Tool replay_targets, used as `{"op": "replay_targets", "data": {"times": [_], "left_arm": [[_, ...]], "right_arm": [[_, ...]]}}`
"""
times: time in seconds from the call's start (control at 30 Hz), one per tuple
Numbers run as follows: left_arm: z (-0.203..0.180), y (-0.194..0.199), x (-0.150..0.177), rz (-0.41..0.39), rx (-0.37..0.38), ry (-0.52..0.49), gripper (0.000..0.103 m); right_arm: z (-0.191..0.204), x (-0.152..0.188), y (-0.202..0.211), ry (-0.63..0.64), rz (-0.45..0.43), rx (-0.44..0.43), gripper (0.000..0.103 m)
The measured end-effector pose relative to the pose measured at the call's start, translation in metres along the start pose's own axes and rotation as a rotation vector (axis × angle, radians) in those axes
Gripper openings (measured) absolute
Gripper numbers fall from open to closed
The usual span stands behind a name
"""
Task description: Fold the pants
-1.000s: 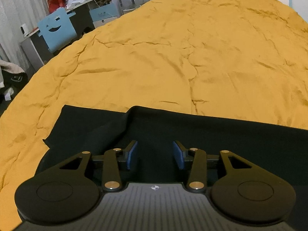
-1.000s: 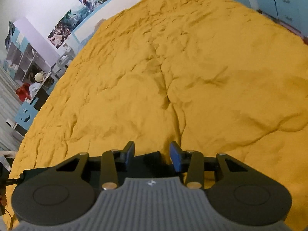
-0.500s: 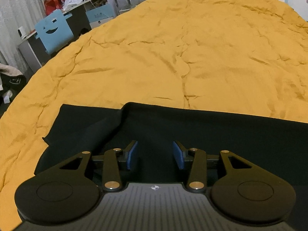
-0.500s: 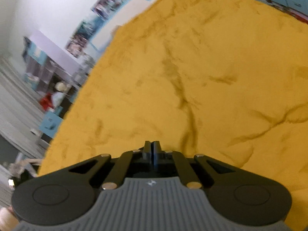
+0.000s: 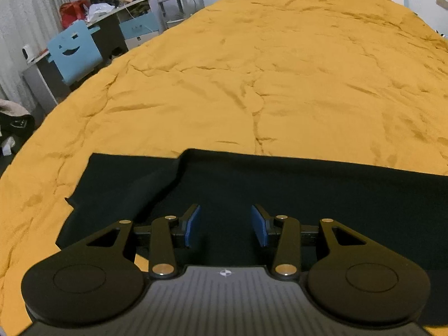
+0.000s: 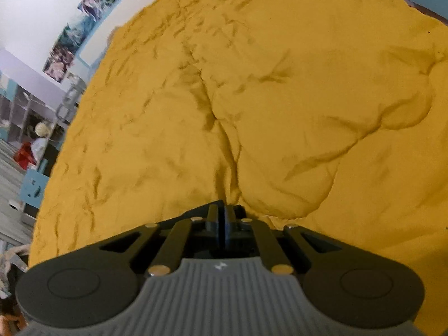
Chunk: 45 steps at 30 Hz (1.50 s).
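Black pants [image 5: 280, 184] lie flat on the orange bedspread [image 5: 252, 84] in the left wrist view, with a folded flap at their left end. My left gripper [image 5: 225, 225] is open just above the pants, its blue pads [image 5: 193, 224] apart. In the right wrist view my right gripper [image 6: 224, 224] is shut, its jaws pressed together over the bedspread [image 6: 252, 112]. A dark strip of black cloth [image 6: 190, 214] shows at its fingers; whether it is pinched is unclear.
A desk with clutter and a blue smiley-face chair [image 5: 74, 51] stand beyond the bed's left edge. A metal rack [image 5: 182, 0] stands at the far left corner. Posters [image 6: 84, 22] hang on the wall. The bedspread is wrinkled, with a deep crease [image 6: 224, 145].
My right gripper closed from open and tilted, now sitting over the bedspread with the pants mostly out of view. My left gripper stayed open and shifted slightly forward over the pants.
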<state>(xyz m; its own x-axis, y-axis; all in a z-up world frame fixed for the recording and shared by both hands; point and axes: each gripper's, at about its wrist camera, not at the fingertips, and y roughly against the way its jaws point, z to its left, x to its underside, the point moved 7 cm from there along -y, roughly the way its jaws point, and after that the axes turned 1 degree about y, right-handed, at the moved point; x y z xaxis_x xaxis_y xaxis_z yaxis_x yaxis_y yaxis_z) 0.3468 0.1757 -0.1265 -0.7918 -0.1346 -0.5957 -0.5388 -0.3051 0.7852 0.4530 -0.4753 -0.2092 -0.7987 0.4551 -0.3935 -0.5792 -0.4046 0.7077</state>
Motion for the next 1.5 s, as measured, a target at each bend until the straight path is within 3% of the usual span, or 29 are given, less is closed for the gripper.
{"op": "replay_targets", "data": {"times": [0.07,0.1,0.13,0.3,0.47,0.5,0.6,0.63,0.73,0.9,1.0,1.1,1.17,1.23,1.37,1.5], "left_arm": [[-0.003,0.004,0.005,0.002,0.02,0.007,0.05],[-0.005,0.006,0.008,0.0,0.034,0.007,0.05],[-0.009,0.009,0.011,-0.002,0.047,0.007,0.05],[-0.037,0.027,0.026,0.0,0.122,0.005,0.05],[-0.077,0.054,0.043,-0.008,0.227,-0.015,0.05],[-0.085,0.059,0.046,-0.008,0.251,-0.015,0.05],[-0.111,0.071,0.056,0.009,0.318,-0.017,0.05],[-0.119,0.075,0.059,0.014,0.344,-0.021,0.05],[-0.145,0.09,0.067,0.025,0.43,-0.055,0.05],[-0.194,0.109,0.084,0.045,0.58,-0.128,0.05],[-0.221,0.11,0.095,0.058,0.612,-0.173,0.049],[-0.243,0.107,0.098,0.065,0.629,-0.187,0.049],[-0.253,0.106,0.102,0.066,0.628,-0.191,0.049],[-0.26,0.105,0.109,0.077,0.622,-0.202,0.047],[-0.27,0.105,0.126,0.099,0.594,-0.225,0.045],[-0.276,0.1,0.14,0.122,0.563,-0.253,0.042]], "right_arm": [[0.002,0.007,0.022,0.029,-0.011,-0.012,0.016],[0.003,0.012,0.032,0.042,-0.015,-0.015,0.03],[0.002,0.019,0.044,0.051,-0.012,-0.009,0.036],[-0.014,0.049,0.078,0.027,0.031,-0.011,0.036],[-0.023,0.072,0.081,0.005,0.092,-0.037,0.037],[-0.023,0.074,0.081,0.0,0.094,-0.053,0.035],[-0.02,0.075,0.088,0.01,0.089,-0.077,0.003],[-0.019,0.073,0.092,0.005,0.088,-0.088,0.0],[-0.015,0.064,0.11,0.0,0.08,-0.127,0.0],[-0.034,0.082,0.1,0.013,0.14,-0.044,0.0],[-0.044,0.09,0.091,-0.018,0.12,-0.037,0.0],[-0.031,0.094,0.098,0.054,0.055,0.035,0.004],[-0.01,0.097,0.109,0.179,-0.024,0.153,0.012],[0.018,0.103,0.121,0.328,-0.126,0.264,0.027],[0.069,0.127,0.126,0.512,-0.256,0.259,0.027],[0.082,0.158,0.103,0.636,-0.21,0.285,0.026]]}}
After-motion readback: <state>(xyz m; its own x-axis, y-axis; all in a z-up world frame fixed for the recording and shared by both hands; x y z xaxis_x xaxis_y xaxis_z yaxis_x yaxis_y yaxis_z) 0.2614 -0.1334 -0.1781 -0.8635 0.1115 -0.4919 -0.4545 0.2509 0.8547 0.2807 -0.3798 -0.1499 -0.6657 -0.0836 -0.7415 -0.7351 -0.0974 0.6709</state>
